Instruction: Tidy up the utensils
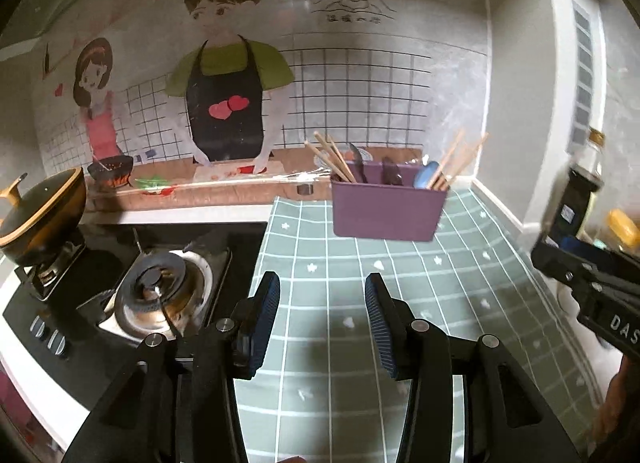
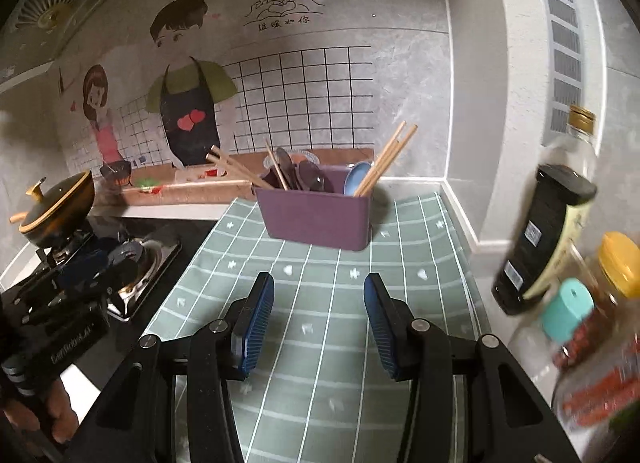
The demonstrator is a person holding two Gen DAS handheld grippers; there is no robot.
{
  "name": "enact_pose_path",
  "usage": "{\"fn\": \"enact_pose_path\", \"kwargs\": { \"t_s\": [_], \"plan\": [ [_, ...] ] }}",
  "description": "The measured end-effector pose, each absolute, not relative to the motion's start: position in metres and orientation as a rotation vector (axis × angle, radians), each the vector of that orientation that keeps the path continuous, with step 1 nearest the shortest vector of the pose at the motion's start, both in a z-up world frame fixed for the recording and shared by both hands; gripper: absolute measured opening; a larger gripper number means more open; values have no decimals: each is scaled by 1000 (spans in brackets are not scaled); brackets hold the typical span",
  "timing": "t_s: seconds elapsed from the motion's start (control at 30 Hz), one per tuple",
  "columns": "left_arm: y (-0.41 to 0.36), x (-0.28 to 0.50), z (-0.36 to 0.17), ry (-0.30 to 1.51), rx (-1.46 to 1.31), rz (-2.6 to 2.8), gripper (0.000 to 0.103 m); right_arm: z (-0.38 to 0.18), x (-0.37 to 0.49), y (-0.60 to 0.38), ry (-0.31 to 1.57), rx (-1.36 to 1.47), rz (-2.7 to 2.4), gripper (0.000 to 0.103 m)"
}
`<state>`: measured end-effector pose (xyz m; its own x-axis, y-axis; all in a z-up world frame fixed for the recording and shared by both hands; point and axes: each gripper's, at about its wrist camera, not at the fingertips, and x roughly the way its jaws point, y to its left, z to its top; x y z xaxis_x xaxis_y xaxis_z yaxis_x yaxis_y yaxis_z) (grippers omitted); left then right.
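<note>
I see a tabletop [image 2: 320,303] under a green grid cloth [image 1: 360,283]. At my nine o'clock sits a gas stove [image 1: 160,287] with a bare burner [image 1: 154,277]; a black pot [image 1: 44,215] with a gold-rimmed lid stands at ten o'clock on the far burner. The wall at twelve o'clock carries a cartoon mural [image 1: 224,75] of two cooks. At three o'clock in the right view stand a dark bottle [image 2: 540,239], a clear bottle [image 2: 576,135] with a gold cap, a yellow-lidded jar [image 2: 620,263] and a teal cap [image 2: 568,309], all blurred.
</note>
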<state>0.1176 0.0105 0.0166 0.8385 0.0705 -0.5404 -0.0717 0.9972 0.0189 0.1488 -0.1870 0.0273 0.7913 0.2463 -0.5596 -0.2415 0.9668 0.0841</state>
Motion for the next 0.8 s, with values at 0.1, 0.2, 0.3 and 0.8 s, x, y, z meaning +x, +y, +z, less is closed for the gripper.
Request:
{"fn": "enact_pose_path", "kwargs": {
  "t_s": [0.1,0.2,0.3,0.8],
  "plan": [
    [6,110,17,567,-5,61,46,26,136,-189,600,5,241,45],
    [4,104,18,579,-23,35,46,24,129,-187,597,-27,215,45],
    [1,99,19,578,-25,26,46,23,123,-183,592,-50,207,45],
    [5,93,22,573,-57,17,46,23,118,-185,596,-39,212,45]
  ]
}}
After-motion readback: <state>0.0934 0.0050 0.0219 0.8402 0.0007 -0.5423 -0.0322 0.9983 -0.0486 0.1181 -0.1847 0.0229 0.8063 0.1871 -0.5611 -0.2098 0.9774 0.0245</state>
